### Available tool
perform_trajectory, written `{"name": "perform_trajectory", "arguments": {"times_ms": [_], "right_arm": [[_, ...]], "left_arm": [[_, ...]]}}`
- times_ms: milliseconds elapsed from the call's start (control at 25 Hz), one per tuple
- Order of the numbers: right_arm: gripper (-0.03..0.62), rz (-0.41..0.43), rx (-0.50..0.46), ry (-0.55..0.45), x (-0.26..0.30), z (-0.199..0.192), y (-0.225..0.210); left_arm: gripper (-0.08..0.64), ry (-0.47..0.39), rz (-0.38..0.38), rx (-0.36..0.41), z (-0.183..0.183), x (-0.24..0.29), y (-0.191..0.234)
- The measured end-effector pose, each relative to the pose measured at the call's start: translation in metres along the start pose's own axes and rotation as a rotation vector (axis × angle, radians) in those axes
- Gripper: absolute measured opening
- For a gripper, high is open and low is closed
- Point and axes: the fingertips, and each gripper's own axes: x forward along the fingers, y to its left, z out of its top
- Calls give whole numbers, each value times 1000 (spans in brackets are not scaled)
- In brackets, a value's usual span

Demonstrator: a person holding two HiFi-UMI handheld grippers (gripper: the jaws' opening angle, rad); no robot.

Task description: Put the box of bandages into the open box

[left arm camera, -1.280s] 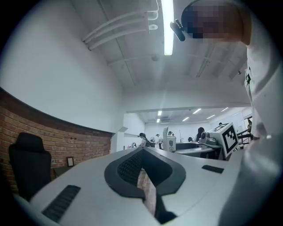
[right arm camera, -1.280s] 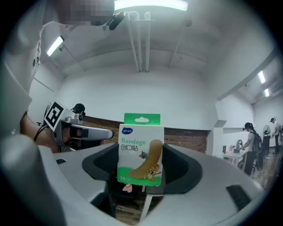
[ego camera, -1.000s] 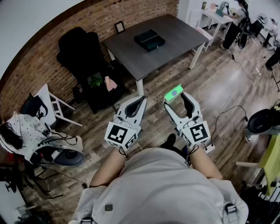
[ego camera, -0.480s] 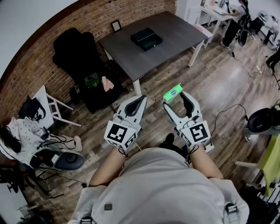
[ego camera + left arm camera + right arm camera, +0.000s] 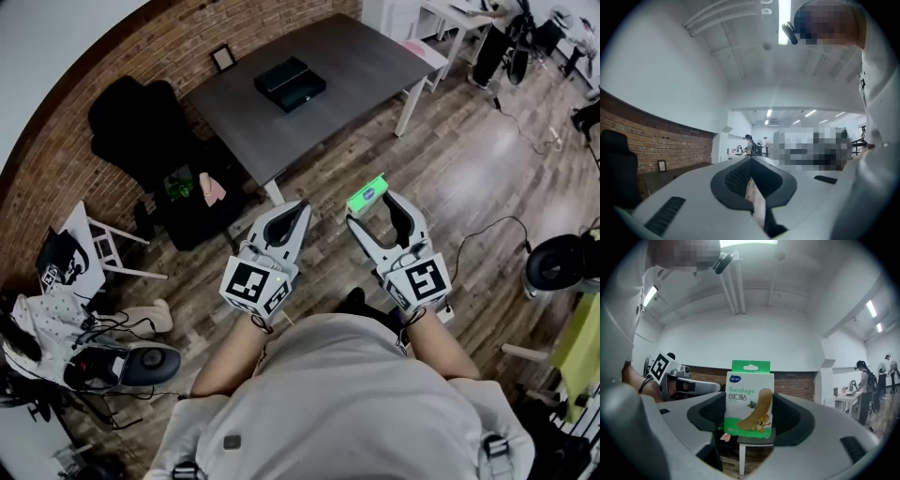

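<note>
The green and white box of bandages (image 5: pixel 368 196) is upright between the jaws of my right gripper (image 5: pixel 372 210), which is shut on it over the wooden floor. In the right gripper view the bandage box (image 5: pixel 749 399) fills the middle, clamped by both pads. My left gripper (image 5: pixel 296 212) is beside it at the same height, shut with nothing in it; only a thin slit shows between the jaws of the left gripper (image 5: pixel 751 187). The dark open box (image 5: pixel 289 84) lies on the grey table (image 5: pixel 356 56), well ahead of both grippers.
A black office chair (image 5: pixel 141 122) stands left of the table, with a white folding chair (image 5: pixel 94 246) and floor clutter (image 5: pixel 84 347) further left. A small picture frame (image 5: pixel 223 58) stands on the table's far edge. A cable (image 5: pixel 487 230) and a round black base (image 5: pixel 560 262) lie at the right.
The table and its dark box have slid leftward in the head view as the view swung. Both grippers keep the same pose, with the bandage box still held.
</note>
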Motion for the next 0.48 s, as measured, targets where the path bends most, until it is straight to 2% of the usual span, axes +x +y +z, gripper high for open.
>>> {"name": "perform_trajectory", "arguments": {"times_ms": [200,480], "right_arm": [[298,-8,15,-2,-3,-8,-64],[298,11,15,13,-13,-14,-121]], "left_arm": [[15,5,-11,-1,-10,63,-11],[15,16,6,-2,-17,120,-26]]}}
